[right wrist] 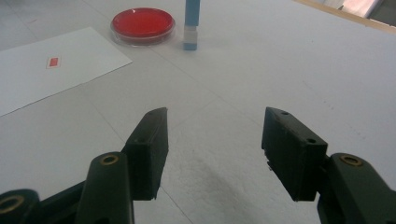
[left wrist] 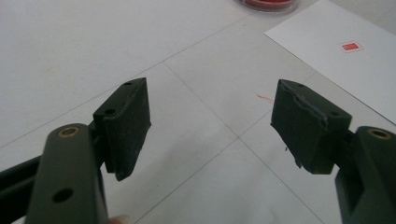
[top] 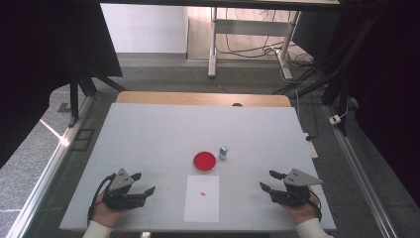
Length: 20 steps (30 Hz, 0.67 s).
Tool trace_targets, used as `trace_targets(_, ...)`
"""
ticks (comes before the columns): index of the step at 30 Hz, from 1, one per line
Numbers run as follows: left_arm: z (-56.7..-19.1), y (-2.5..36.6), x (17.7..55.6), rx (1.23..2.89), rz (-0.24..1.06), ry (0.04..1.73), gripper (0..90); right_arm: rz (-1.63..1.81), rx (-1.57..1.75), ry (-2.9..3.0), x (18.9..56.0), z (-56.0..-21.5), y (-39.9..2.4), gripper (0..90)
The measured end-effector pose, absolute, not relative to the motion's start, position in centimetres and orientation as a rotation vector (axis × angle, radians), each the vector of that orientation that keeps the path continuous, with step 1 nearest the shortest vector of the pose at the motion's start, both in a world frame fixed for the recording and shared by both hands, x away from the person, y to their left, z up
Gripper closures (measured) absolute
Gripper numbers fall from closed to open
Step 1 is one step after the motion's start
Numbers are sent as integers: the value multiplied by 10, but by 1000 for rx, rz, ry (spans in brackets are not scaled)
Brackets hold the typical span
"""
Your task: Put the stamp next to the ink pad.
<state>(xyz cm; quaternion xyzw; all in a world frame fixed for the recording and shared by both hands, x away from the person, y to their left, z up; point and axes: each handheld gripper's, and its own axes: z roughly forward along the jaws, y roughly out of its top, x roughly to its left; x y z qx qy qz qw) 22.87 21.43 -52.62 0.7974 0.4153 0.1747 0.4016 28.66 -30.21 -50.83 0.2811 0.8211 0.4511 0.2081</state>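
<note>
At the near edge of the desk (top: 148,129) I have both grippers resting low and well apart, each in one hand. The left gripper (top: 142,184) points toward the middle of the desk; its jaws stand wide, with bare desk surface between them. The right gripper (top: 271,181) points inward from the opposite side; its jaws are also wide and empty. Between the two grippers, at the near edge, lies a white sheet of paper (top: 202,206) flat on the desk, with a small red mark (top: 202,193) printed near its upper middle. Just beyond the far edge of the sheet sits a round shallow dish (top: 204,161) with red contents, close to the paper. Just beside the dish, on its right and slightly farther back, stands a small upright blue-and-white block (top: 223,152), apart from the dish. Neither gripper touches any of these items.
</note>
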Motion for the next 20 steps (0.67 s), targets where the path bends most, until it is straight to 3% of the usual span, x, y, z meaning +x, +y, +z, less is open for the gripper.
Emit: trace_targets(20,-526,214,229,2016,447,1054,278,1254,779,2296,287,-509,-301,411)
